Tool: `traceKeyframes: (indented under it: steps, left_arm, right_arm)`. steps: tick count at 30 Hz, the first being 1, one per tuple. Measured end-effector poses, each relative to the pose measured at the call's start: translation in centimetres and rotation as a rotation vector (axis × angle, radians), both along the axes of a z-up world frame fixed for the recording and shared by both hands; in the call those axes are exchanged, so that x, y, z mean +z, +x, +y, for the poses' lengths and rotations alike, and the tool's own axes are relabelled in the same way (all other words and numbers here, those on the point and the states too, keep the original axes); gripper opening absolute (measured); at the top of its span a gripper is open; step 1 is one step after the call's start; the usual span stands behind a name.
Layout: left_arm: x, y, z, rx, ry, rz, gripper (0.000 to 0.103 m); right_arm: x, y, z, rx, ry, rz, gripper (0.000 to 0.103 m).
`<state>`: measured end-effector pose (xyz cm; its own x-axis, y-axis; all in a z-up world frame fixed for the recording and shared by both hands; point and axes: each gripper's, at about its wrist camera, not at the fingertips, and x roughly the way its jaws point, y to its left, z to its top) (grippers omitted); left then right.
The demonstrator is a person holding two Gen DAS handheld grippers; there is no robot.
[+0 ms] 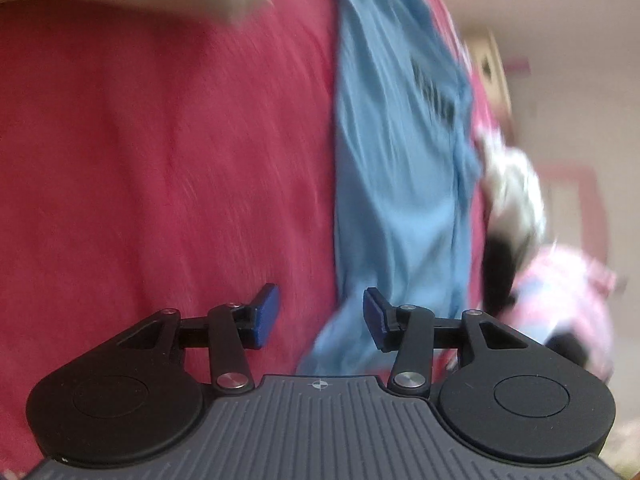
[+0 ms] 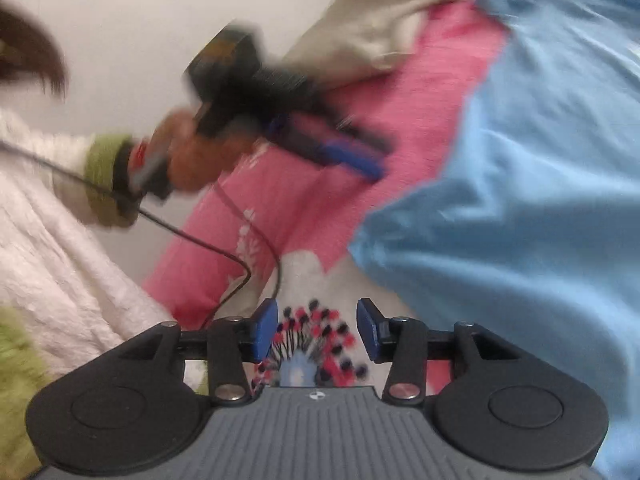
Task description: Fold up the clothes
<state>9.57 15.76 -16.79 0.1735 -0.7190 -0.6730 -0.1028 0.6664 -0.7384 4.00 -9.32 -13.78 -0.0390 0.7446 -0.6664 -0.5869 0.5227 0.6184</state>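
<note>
Both pictures are looking smeared, so the jaws seem to be moving fast, and that could cause trouble. The left gripper point(image 1: 320, 316) is holding its jaws apart with nothing between them. Its right pad is sitting just over the near tip of the blue T-shirt point(image 1: 400, 160). If these jaws are closing too soon, they could be pinching the red bed cover point(image 1: 160, 160) along with the cloth, or missing the thin tip and grabbing nothing. The T-shirt is lying crumpled in a long strip, so a fold made from here could be coming out crooked.

From the left jaws, the T-shirt is starting right at the right pad and running far ahead, a bit to the right. A white and pink heap of clothes point(image 1: 520, 200) is lying farther off to the right.

The right gripper point(image 2: 317, 330) is also holding its jaws apart and empty. A spotted pattern point(image 2: 316, 344) is showing just under them. The blue T-shirt point(image 2: 520, 220) is spreading ahead and to the right of these jaws, near but not between them. A thin cable point(image 2: 224, 254) is trailing ahead on the left and could be snagging cloth.
</note>
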Motion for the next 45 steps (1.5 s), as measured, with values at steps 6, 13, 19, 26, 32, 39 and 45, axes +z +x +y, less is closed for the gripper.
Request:
traceKeyframes:
  steps: [6,13,19,26,32,39,45]
  left_arm:
    - [0.8,-1.2,-2.4,-0.084,0.069,-0.072,0.046]
    - [1.7,-2.4,-3.7,-0.117,0.173,-0.116,0.034]
    - [2.6,-3.0,-4.3,-0.104,0.24,-0.091,0.001]
    - [6.3,-4.4,-4.9,-0.202,0.264,-0.05,0.0]
    - [3.4,-4.7,-6.3,-0.263,0.331,0.014,0.0]
    - [3.7,-5.0,-6.9,-0.347,0.41,-0.021,0.001]
    - [3.3,-4.7,-7.8,-0.443,0.433,-0.091,0.008]
  right_arm:
    - [-0.3,0.2,-9.7,-0.395,-0.032,0.074,0.047]
    - [-2.5,-2.1,-21.0,-0.885,-0.094,0.175,0.049]
    - [-3.7,-2.4,-22.2,-0.974,-0.131,0.205,0.006]
    - [3.1,-1.9,-23.2,-0.905,-0.193,0.09,0.007]
    - [1.0,-1.8,-23.8,-0.912,-0.379,0.146,0.006]
    - [-0.3,-2.7,-24.6,-0.963,-0.443,0.177,0.006]
    - [-2.0,-2.5,-25.5,-0.985,-0.466,0.201,0.009]
